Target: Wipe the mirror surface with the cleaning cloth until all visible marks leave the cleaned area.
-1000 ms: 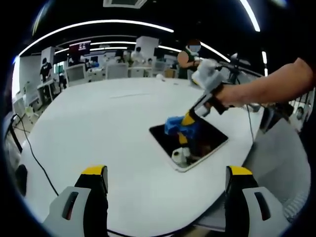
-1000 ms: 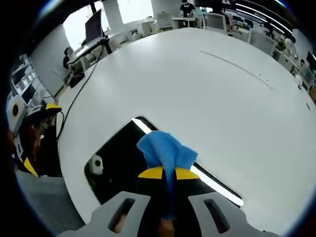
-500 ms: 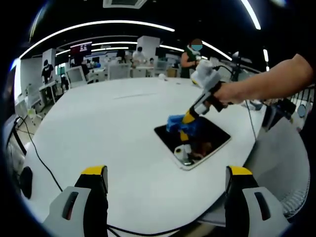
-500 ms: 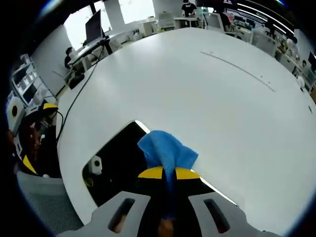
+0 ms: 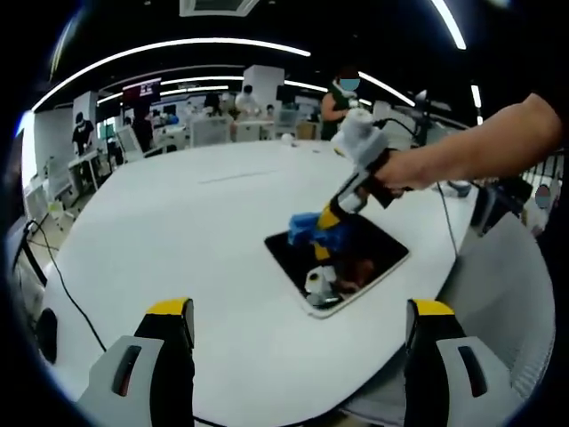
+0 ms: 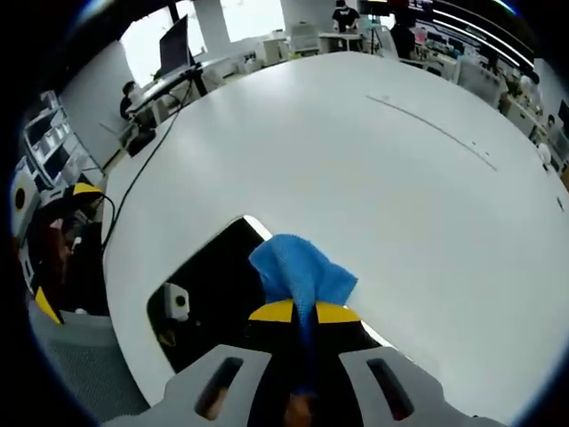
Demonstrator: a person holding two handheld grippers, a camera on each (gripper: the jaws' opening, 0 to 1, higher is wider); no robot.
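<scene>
The right gripper clamps the blue cloth against the mirror beneath it. The left gripper hangs back, jaws spread wide.

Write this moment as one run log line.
right gripper: shut on cloth | cloth on mirror | left gripper: open, away
</scene>
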